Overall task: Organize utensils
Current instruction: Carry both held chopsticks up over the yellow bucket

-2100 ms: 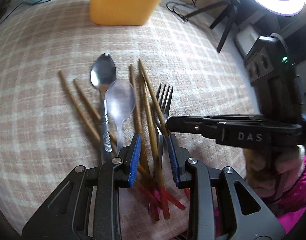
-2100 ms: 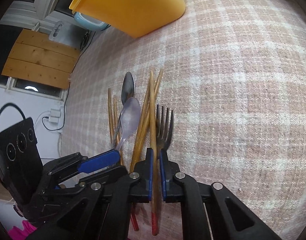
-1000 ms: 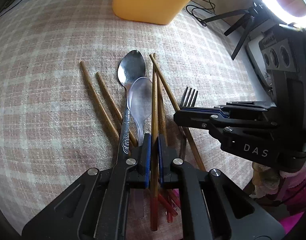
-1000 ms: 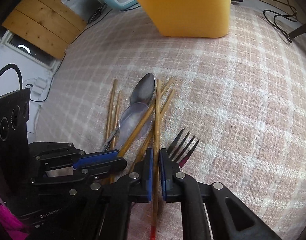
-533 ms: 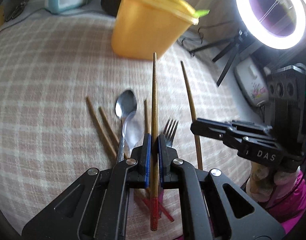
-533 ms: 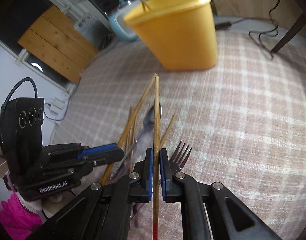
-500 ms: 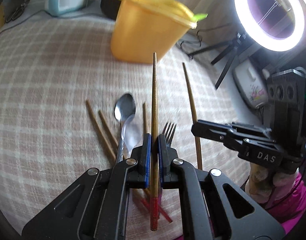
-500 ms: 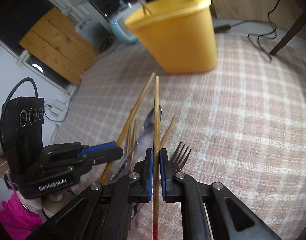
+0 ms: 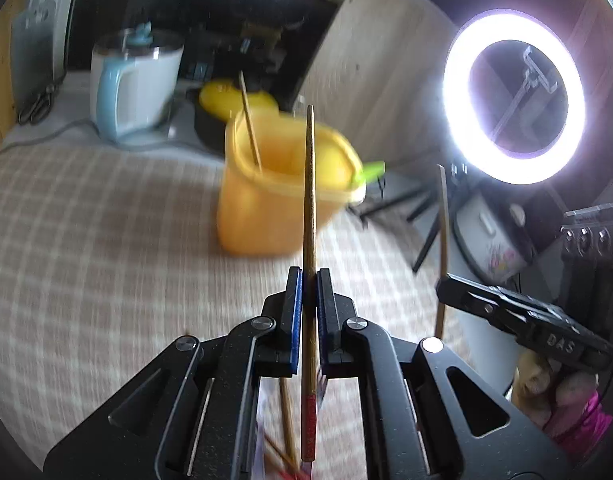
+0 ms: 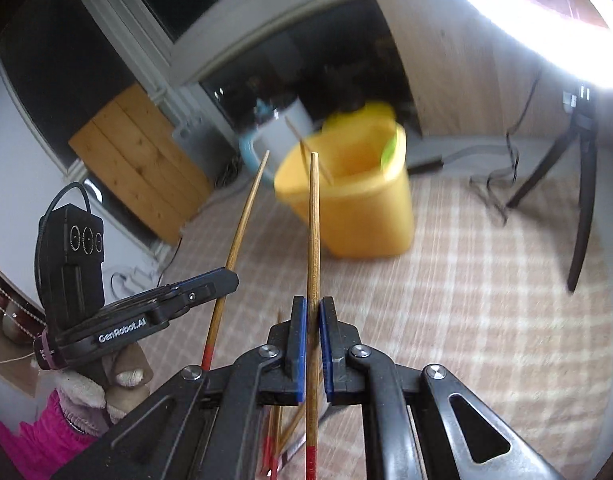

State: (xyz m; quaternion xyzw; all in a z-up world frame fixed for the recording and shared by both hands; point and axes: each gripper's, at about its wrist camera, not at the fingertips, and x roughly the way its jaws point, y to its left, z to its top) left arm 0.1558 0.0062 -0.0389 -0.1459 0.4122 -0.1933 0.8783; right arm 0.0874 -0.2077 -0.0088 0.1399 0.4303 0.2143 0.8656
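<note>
wooden chopstick (image 9: 309, 216) pinched in left gripper (image 9: 309, 280) — right gripper (image 10: 313, 308) likewise clamps another chopstick (image 10: 313, 232).

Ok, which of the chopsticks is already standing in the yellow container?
The thin chopstick leaning inside the yellow container. The other two are held up outside it, one in the left gripper, one in the right gripper.

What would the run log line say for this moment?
left claw: shut on chopstick | right claw: shut on chopstick | yellow bin: ahead
</note>
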